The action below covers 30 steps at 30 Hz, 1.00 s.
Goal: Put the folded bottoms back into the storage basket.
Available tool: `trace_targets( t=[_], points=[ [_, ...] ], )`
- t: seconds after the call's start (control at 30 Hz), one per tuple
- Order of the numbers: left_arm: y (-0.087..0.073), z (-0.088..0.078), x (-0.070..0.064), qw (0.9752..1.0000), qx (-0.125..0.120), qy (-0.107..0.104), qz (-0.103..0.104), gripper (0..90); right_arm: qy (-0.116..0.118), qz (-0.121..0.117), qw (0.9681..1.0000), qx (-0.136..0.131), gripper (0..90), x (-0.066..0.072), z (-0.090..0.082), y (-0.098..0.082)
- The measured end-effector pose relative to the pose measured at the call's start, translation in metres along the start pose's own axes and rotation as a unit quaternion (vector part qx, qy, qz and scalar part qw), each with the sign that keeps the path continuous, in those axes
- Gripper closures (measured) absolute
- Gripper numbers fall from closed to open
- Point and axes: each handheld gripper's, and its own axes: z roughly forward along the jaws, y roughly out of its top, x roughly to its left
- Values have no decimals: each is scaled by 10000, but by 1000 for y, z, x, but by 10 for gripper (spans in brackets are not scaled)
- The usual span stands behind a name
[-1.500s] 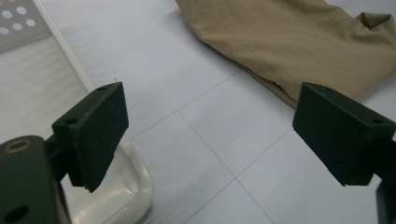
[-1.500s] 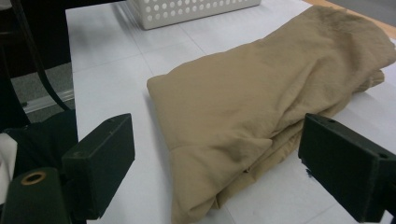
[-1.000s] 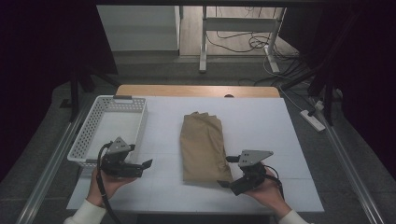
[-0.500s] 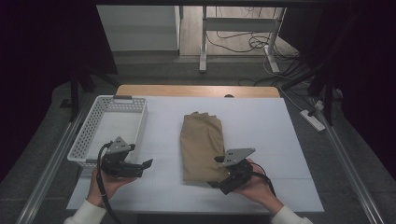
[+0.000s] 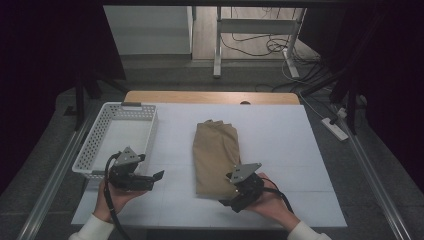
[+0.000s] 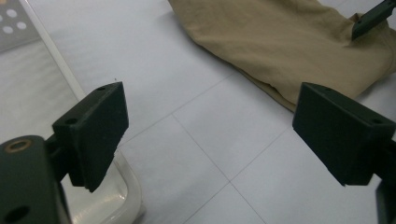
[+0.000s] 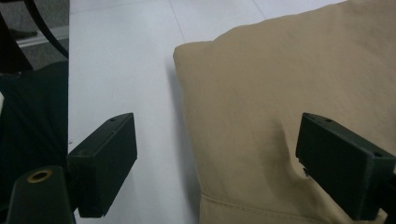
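- White surface (image 5: 280, 135): carries everything.
- Folded tan garment (image 5: 216, 155): lying mid-surface, long axis running away from the person, near end closest to the right hand.
- White basket (image 5: 100, 145): at far left, well apart from the garment.
- Right hand-held gripper (image 5: 239, 196): at the garment's near right corner, jaws wide, straddling the cloth edge, gripping nothing yet.
- Left hand-held gripper (image 5: 155, 177): beside the basket, pointing toward the garment, wide open, empty.

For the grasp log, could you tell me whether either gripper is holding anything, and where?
Nothing is held: left gripper and right gripper are both open, the right one at the tan cloth's near edge.
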Motion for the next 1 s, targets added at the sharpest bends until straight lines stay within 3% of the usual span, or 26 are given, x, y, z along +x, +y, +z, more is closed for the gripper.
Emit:
trace_targets(
  t=[0.2,0.43,0.8,0.9,1.0],
  points=[
    [0,1,2,10000,68,2,-8,116,-117,-48,9995,281,123,-3,7,-4],
    [0,0,4,10000,84,0,-30,116,-253,78,9989,400,129,-10,8,-10],
    [-2,0,6,9999,85,-37,-105,116,-457,-187,9954,823,144,-11,17,-18],
    [-2,0,6,9999,95,-37,-101,115,-484,-133,9955,803,153,-12,17,-18],
    [-2,0,5,9999,96,-42,-103,115,-544,-105,9953,798,218,-14,16,-18]
  ],
)
